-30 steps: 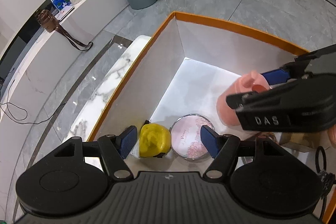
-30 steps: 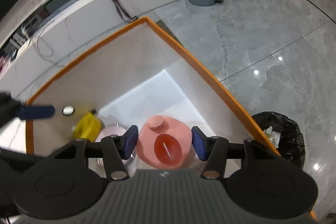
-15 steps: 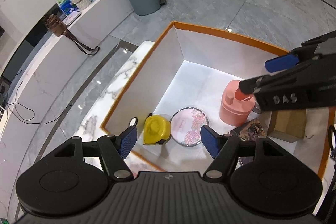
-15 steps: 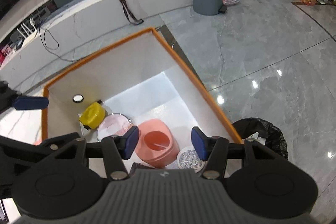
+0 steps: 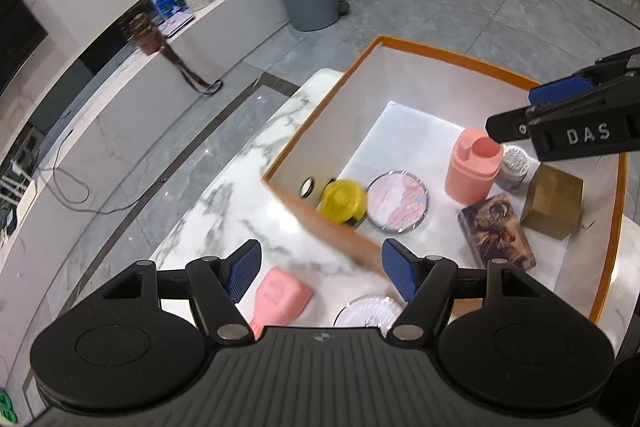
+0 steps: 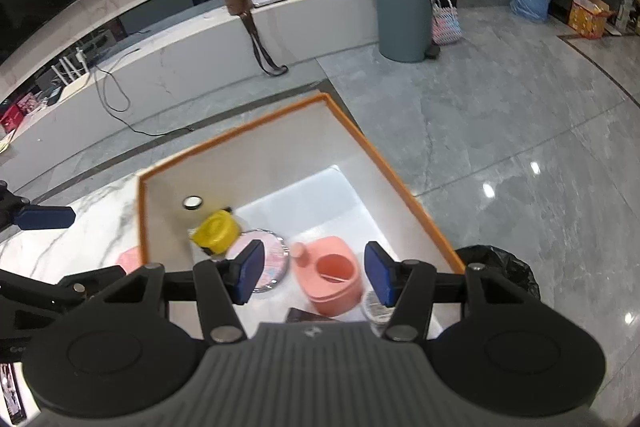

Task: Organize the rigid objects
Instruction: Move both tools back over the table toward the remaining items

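Right gripper (image 6: 312,277) now up and clear of the box (image 5: 448,49), jaws parted and empty; a second back, straddling the pink jar (image 6: 332,279) low inside, now well above it with that jar standing free on the box floor. Reads as a finished drop-off: jar delivered, hand pulling away. Left gripper (image 5: 320,269) also raised and drawn back, jaws wide, nothing between them; a second ago hanging over the yellow tape (image 5: 345,199) and round mirror (image 5: 397,202), now framing the marble top (image 5: 240,187) outside the near wall.

Newly in sight at lower centre of the left view: pink bar (image 5: 282,297) and clear lid (image 5: 370,311), both still outside the box, so likely next in line.

Jar upright at right of centre in the left view, salmon plastic, rounded body, open mouth with a small side spout; small round tin (image 5: 513,167) just behind it, card box (image 5: 496,235) and brown carton (image 5: 554,205) to lower right. Tape and mirror side by side against the near wall.
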`<state>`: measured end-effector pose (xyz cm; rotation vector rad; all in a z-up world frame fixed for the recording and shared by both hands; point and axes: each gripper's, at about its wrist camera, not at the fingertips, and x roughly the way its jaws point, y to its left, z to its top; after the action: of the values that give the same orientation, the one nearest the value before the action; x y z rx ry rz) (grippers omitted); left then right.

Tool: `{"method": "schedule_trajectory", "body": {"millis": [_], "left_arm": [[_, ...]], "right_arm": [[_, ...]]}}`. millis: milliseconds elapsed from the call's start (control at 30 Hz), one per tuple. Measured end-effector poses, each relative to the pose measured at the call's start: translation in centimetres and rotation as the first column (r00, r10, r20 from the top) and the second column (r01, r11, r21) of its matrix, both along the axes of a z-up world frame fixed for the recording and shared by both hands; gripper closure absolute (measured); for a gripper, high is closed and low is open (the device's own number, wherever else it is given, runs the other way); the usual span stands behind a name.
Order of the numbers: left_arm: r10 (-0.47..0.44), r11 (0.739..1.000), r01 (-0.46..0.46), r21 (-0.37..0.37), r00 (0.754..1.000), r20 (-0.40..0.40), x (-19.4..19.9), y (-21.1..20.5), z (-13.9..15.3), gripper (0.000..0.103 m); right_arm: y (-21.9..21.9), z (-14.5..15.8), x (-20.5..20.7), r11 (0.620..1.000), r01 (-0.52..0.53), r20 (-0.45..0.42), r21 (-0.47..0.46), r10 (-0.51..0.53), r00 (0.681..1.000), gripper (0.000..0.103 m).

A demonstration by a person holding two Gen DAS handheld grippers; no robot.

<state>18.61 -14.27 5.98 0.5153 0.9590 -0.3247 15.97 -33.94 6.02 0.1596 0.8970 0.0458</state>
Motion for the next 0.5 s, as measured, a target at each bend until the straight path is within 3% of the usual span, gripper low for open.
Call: {"method": "schedule_trajectory", "body": {"millis": [500], "left_arm": [[0.12,0.992,-0.121,-0.029,0.993,-0.013,-5.1,8.8,-1.3,0.022]], "right_arm": [[8.7,1.3,-2.8,0.986,-0.161,0.081,-0.035,0.163,0.983,0.047]]}}
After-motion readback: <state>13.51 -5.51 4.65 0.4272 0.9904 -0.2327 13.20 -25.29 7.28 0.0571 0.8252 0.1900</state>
